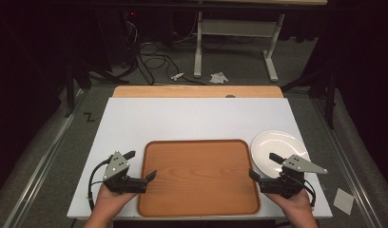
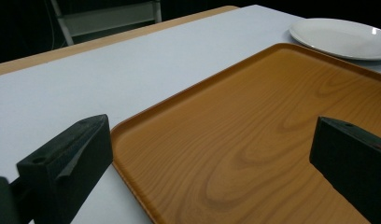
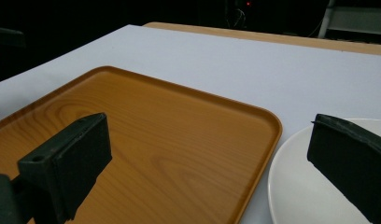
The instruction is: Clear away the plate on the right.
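A wood-grain brown tray (image 1: 198, 176) lies empty at the front middle of the white table top (image 1: 197, 118). A white plate (image 1: 277, 152) sits just right of it, also empty. My left gripper (image 1: 140, 165) hovers open at the tray's left edge, one jaw over the tray (image 2: 254, 140) and one over the table. My right gripper (image 1: 263, 166) is open at the tray's right edge, straddling the tray (image 3: 170, 135) rim and the plate (image 3: 296, 191). Nothing is between either pair of jaws. The plate (image 2: 340, 37) lies far off in the left gripper view.
The white top ends in a bare wooden strip (image 1: 197, 91) at the far edge. Beyond it on the floor stand a white desk frame (image 1: 235, 42), cables (image 1: 154, 61) and crumpled paper (image 1: 218, 77). A paper scrap (image 1: 343, 199) lies on the floor at right.
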Motion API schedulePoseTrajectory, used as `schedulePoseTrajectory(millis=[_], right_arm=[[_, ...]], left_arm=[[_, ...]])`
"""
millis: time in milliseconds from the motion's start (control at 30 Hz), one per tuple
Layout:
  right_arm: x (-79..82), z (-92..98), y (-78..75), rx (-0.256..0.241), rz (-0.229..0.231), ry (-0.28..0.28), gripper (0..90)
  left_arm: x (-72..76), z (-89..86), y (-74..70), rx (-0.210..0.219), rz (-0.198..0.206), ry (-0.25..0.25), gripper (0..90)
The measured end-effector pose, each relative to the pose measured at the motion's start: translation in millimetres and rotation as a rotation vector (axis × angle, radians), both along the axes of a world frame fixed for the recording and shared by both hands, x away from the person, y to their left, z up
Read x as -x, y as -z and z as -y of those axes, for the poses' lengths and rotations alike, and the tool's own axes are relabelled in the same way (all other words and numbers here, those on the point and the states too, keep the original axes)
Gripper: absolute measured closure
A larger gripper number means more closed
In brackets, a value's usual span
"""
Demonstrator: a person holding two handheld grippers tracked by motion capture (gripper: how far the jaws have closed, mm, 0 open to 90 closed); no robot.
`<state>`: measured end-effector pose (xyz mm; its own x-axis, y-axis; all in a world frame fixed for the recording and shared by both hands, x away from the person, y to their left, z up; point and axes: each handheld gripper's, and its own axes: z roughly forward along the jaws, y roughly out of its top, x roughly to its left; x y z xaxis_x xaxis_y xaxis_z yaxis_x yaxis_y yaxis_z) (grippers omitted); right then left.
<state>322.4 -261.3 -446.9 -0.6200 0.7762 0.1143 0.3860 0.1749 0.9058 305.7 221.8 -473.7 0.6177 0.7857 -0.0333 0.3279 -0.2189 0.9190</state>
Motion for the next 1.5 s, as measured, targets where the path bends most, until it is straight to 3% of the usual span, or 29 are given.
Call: schedulePoseTrajectory(millis=[1000, 1500], right_arm=[[-0.6, 1.6, 0.1, -0.007, -0.007, -0.001, 0.9], [-2.8, 15.0, -2.9, -0.020, -0.009, 0.048, 0.9]], left_arm=[[0.6, 1.0, -0.4, -0.013, 0.012, 0.004, 0.1], [0.8, 0.3, -0.9, -0.012, 0.017, 0.000, 0.2]])
